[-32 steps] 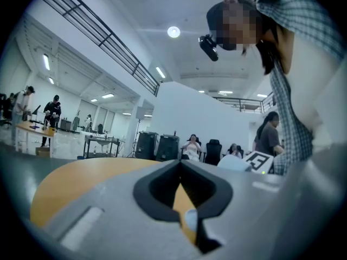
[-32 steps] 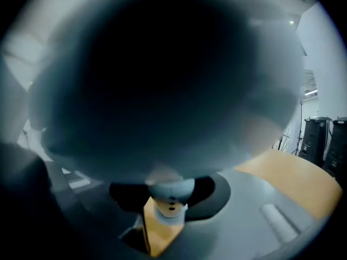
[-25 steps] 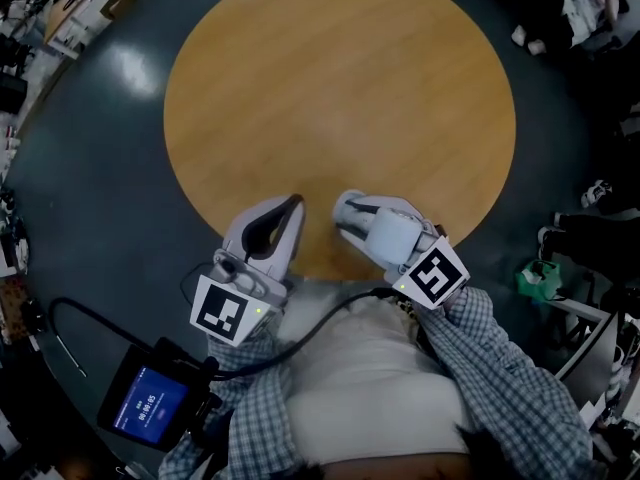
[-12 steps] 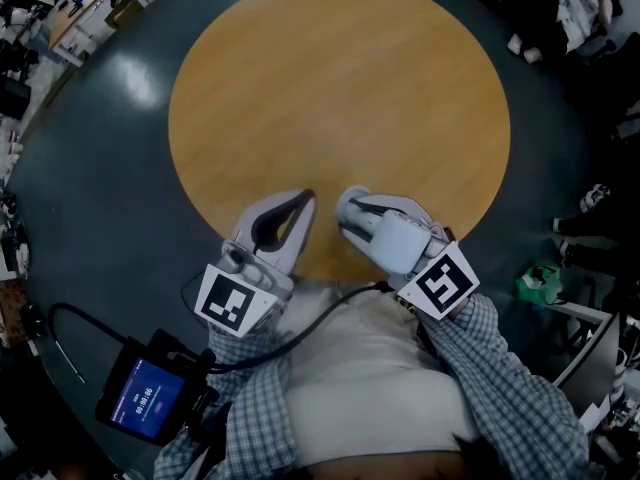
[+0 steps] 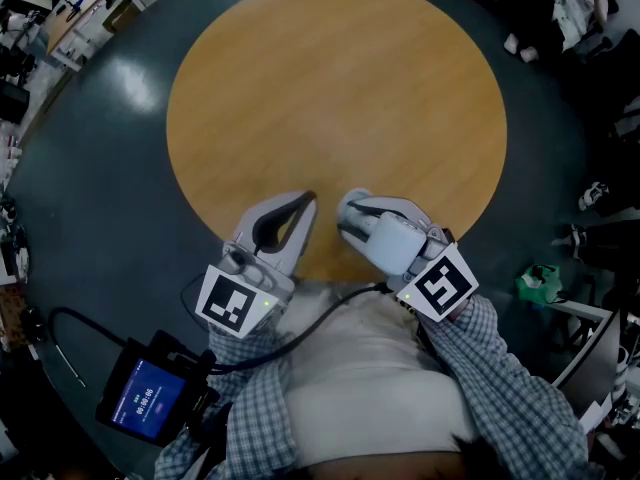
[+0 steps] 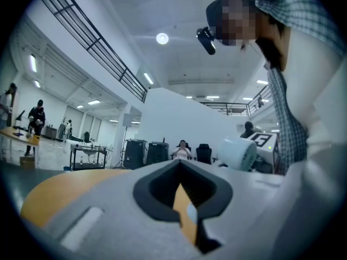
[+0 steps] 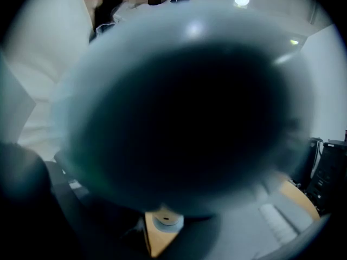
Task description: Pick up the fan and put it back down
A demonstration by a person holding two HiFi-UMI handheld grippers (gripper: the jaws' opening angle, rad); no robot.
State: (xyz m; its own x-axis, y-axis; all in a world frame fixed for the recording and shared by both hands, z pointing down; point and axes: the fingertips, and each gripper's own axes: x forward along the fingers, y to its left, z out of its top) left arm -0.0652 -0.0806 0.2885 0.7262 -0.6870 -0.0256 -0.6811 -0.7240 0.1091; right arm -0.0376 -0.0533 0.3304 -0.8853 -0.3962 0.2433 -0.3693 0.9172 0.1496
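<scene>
A small pale fan sits between the jaws of my right gripper, just above the near edge of the round wooden table. Those jaws have just been closing and they grip the fan. In the right gripper view the fan's round head fills nearly the whole picture, dark and blurred, with a small round disc showing below it. The left gripper view shows the fan as a pale cylinder to the right. My left gripper hovers beside it to the left, shut, with nothing between its fingertips.
Dark glossy floor surrounds the table. A device with a blue screen hangs at the person's left side on a black cable. Clutter lies on the floor at right, including a green object. Benches and people stand far back in the left gripper view.
The right gripper has risen slightly with the fan and looks a little larger in the head view. The left gripper has hardly shifted.
</scene>
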